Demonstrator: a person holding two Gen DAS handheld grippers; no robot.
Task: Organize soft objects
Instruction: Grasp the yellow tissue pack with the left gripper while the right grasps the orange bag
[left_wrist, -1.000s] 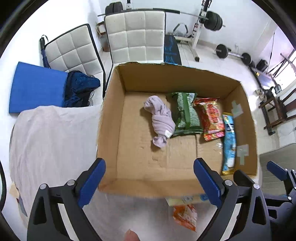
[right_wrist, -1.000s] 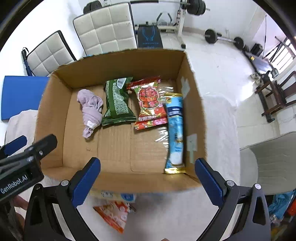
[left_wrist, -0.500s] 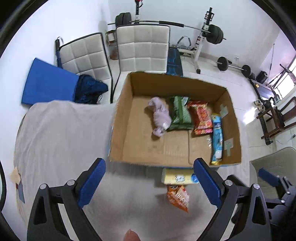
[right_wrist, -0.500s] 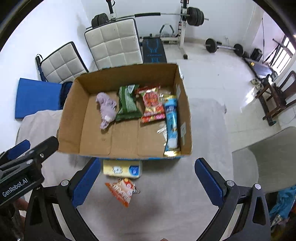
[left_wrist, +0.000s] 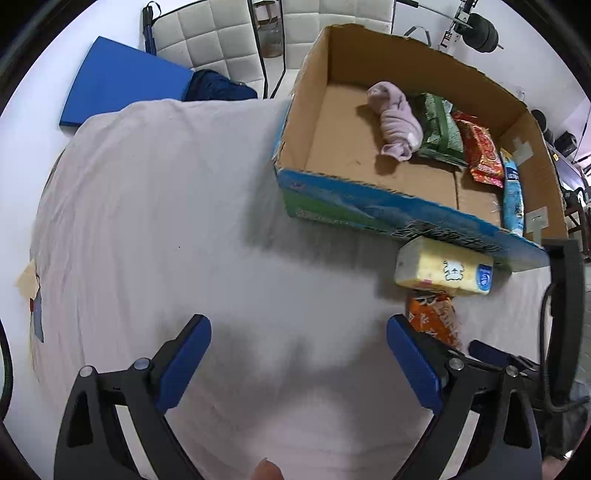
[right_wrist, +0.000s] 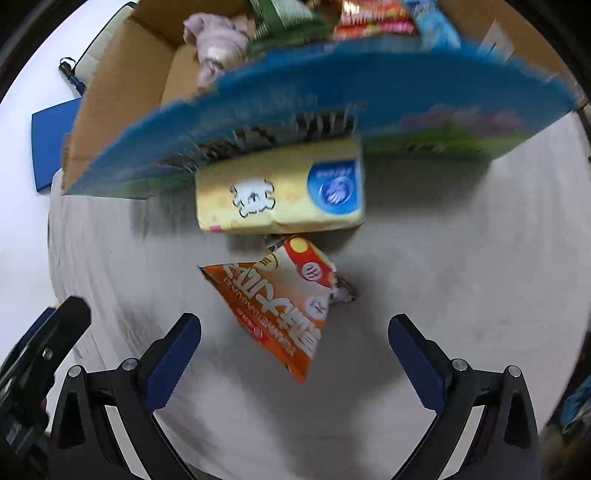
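A cardboard box (left_wrist: 369, 206) with a blue printed front stands on the grey cloth. Inside lie a lilac cloth roll (left_wrist: 397, 122), a green packet (left_wrist: 439, 129), a red packet (left_wrist: 482, 151) and a blue packet (left_wrist: 513, 195). A yellow tissue pack (right_wrist: 280, 192) lies against the box front, also in the left wrist view (left_wrist: 443, 271). An orange snack packet (right_wrist: 280, 299) lies just before it, also in the left view (left_wrist: 434, 321). My right gripper (right_wrist: 293, 363) is open, low over the orange packet. My left gripper (left_wrist: 299, 363) is open and empty over bare cloth.
The box (right_wrist: 325, 96) fills the top of the right wrist view. Padded chairs (left_wrist: 207, 40), a blue mat (left_wrist: 122, 85) and dark clothing (left_wrist: 218, 88) lie beyond the cloth's far edge. Gym weights (left_wrist: 480, 29) stand at the back.
Both grippers have pulled back from above the box and dropped low over the cloth. The right one now faces the orange packet and the tissue pack. Both stay open.
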